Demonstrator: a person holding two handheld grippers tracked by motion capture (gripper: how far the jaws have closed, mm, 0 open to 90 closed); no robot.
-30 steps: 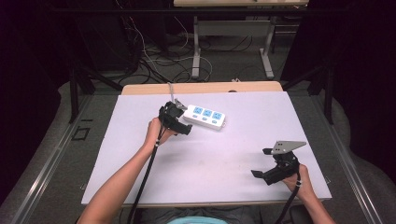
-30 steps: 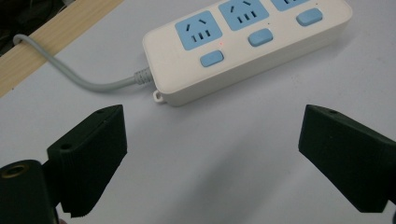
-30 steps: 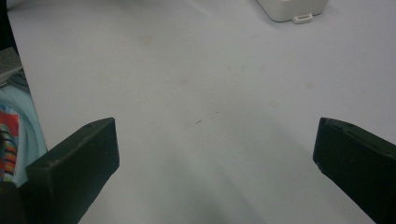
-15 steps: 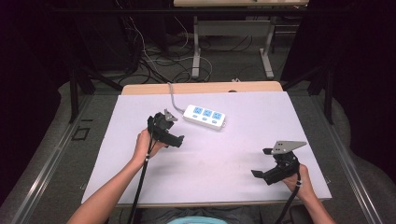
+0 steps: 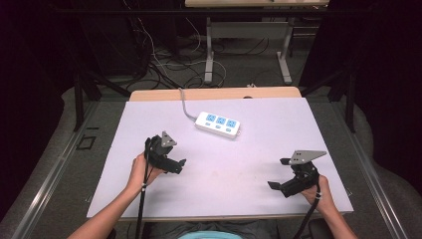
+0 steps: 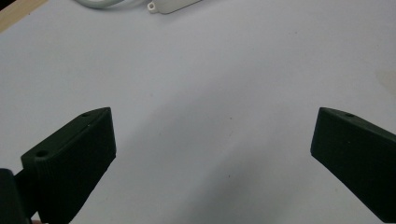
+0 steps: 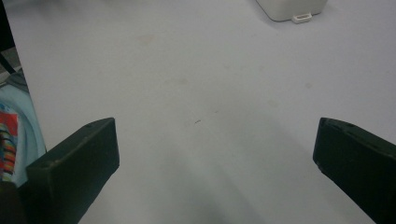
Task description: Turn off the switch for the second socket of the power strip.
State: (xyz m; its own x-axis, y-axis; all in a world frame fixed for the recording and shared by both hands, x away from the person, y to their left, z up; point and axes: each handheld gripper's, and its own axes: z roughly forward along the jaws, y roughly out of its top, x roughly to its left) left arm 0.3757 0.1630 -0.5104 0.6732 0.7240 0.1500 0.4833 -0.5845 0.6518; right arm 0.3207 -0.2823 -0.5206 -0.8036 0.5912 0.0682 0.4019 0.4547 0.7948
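A white power strip (image 5: 218, 124) with three blue sockets lies at the back middle of the white-covered table (image 5: 234, 169), its grey cable (image 5: 184, 105) running off the far edge. My left gripper (image 5: 175, 166) hovers over the near left, well short of the strip, open and empty. My right gripper (image 5: 278, 173) sits at the near right, also open and empty. In the left gripper view the gripper (image 6: 214, 116) has its jaws wide apart over bare table, with the strip's end (image 6: 173, 4) at the top. In the right gripper view the gripper (image 7: 215, 125) is just as wide, with the strip's corner (image 7: 292, 7) far ahead.
A wooden strip of tabletop (image 5: 214, 93) shows beyond the white cover. Behind the table stand desk legs (image 5: 209, 55) among loose floor cables (image 5: 164, 64). The person's light blue clothing (image 7: 11, 135) shows past the near table edge.
My left gripper has drawn back from the power strip toward the near left of the table. The strip now lies free. The right gripper has stayed still.
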